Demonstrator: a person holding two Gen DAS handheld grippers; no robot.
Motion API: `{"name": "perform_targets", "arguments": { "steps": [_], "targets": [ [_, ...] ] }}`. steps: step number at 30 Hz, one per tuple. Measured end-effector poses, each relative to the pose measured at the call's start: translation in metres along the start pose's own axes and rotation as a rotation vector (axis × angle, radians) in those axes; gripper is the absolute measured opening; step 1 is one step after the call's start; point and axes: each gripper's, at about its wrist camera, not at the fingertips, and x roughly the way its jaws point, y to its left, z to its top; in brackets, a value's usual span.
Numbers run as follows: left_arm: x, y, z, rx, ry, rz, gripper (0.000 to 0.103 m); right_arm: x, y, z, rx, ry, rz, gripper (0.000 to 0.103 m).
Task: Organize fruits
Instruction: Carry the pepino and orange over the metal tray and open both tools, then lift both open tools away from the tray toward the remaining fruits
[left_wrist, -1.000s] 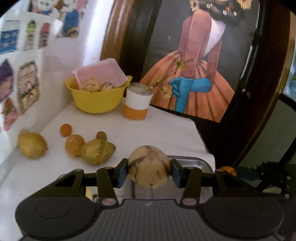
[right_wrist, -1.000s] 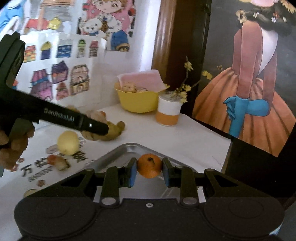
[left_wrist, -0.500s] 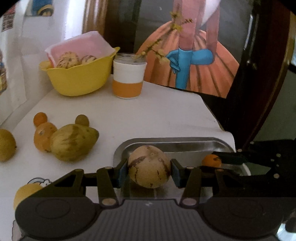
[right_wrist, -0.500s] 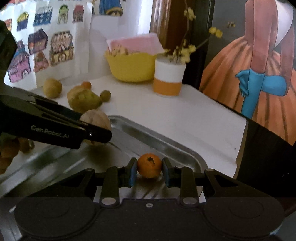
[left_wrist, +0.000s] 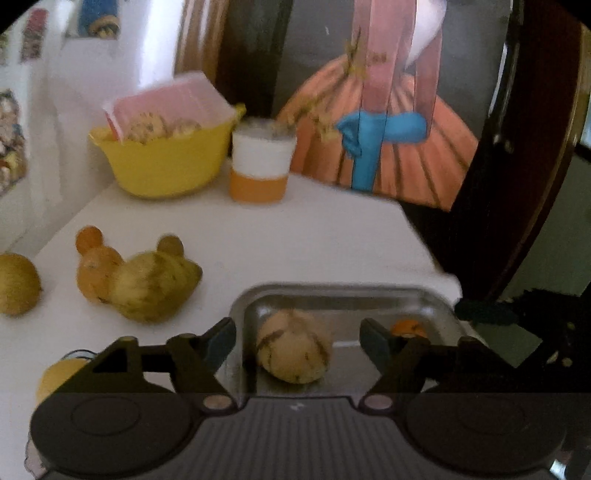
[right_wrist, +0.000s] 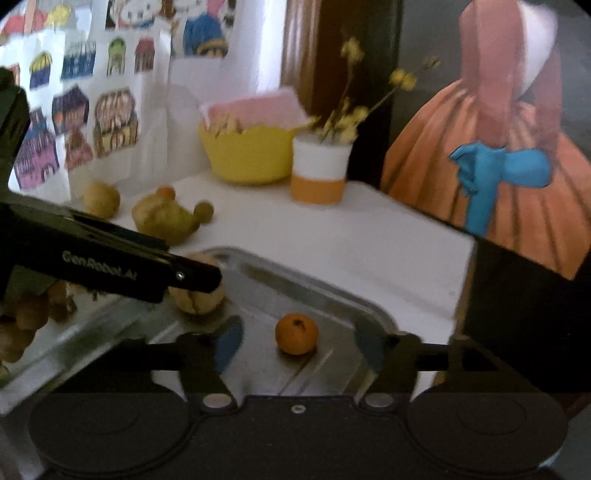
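A pale round melon with dark streaks (left_wrist: 293, 346) lies in the steel tray (left_wrist: 332, 295), free between the spread fingers of my left gripper (left_wrist: 297, 338), which is open. A small orange (right_wrist: 296, 333) rests on the tray (right_wrist: 332, 291) floor, loose between the wide-apart fingers of my right gripper (right_wrist: 299, 343), also open. The right wrist view shows the melon (right_wrist: 199, 295) partly hidden behind the left gripper's black arm (right_wrist: 110, 266). The left wrist view catches the orange (left_wrist: 408, 326) behind the right finger.
More fruit lies on the white table (left_wrist: 314, 236): a greenish mango-like fruit (left_wrist: 155, 286), oranges (left_wrist: 98, 271), a round yellow fruit (left_wrist: 16, 284). A yellow bowl (left_wrist: 166, 162) with fruit and a pink cloth and a white-orange jar (left_wrist: 260, 166) stand at the back. The table edge (right_wrist: 469, 266) drops off right.
Both grippers have opened. The melon and the orange, held half a second ago, now rest on the tray floor. Both grippers have pulled back slightly.
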Motion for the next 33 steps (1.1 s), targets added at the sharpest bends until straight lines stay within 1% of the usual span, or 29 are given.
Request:
{"name": "perform_targets", "arguments": {
  "steps": [1, 2, 3, 4, 5, 6, 7, 8, 10, 12, 14, 17, 20, 24, 27, 33],
  "targets": [
    [-0.008, 0.000, 0.001, -0.008, -0.018, -0.006, 0.080, -0.010, 0.001, 0.001, 0.006, -0.020, -0.013, 0.081],
    [-0.016, 0.000, 0.002, -0.018, -0.031, -0.007, 0.083, -0.020, 0.003, 0.003, 0.015, -0.038, -0.025, 0.085],
    [-0.026, 0.000, 0.001, -0.032, -0.052, -0.010, 0.087, -0.033, 0.005, 0.005, 0.025, -0.060, -0.034, 0.087],
    [-0.035, 0.000, 0.001, -0.040, -0.071, -0.013, 0.089, -0.044, 0.007, 0.006, 0.034, -0.081, -0.041, 0.092],
    [-0.047, 0.000, 0.000, -0.047, -0.093, -0.012, 0.095, -0.056, 0.010, 0.006, 0.042, -0.105, -0.049, 0.098],
    [-0.058, 0.001, -0.002, -0.051, -0.114, -0.005, 0.100, -0.069, 0.014, 0.007, 0.051, -0.132, -0.058, 0.100],
    [-0.068, 0.000, -0.003, -0.053, -0.136, 0.003, 0.102, -0.081, 0.017, 0.007, 0.059, -0.155, -0.065, 0.102],
    [-0.081, 0.001, -0.006, -0.047, -0.164, 0.013, 0.102, -0.091, 0.020, 0.007, 0.064, -0.169, -0.068, 0.102],
    [-0.104, 0.002, -0.010, -0.036, -0.192, 0.028, 0.102, -0.112, 0.029, 0.006, 0.078, -0.195, -0.078, 0.102],
    [-0.128, 0.005, -0.015, -0.054, -0.215, 0.040, 0.103, -0.133, 0.038, 0.004, 0.086, -0.227, -0.092, 0.102],
    [-0.149, 0.009, -0.023, -0.077, -0.233, 0.046, 0.103, -0.152, 0.049, 0.001, 0.086, -0.251, -0.101, 0.102],
    [-0.175, 0.014, -0.040, -0.091, -0.250, 0.053, 0.103, -0.175, 0.067, -0.008, 0.075, -0.263, -0.109, 0.102],
    [-0.196, 0.019, -0.061, -0.093, -0.243, 0.060, 0.103, -0.193, 0.086, -0.020, 0.081, -0.260, -0.117, 0.102],
    [-0.222, 0.026, -0.086, -0.081, -0.236, 0.057, 0.103, -0.209, 0.107, -0.039, 0.091, -0.218, -0.111, 0.102],
    [-0.235, 0.030, -0.105, -0.064, -0.217, 0.076, 0.103, -0.212, 0.120, -0.055, 0.093, -0.165, -0.102, 0.102],
    [-0.244, 0.048, -0.138, -0.076, -0.130, 0.106, 0.103, -0.201, 0.144, -0.082, 0.102, -0.027, -0.041, 0.102]
  ]
}}
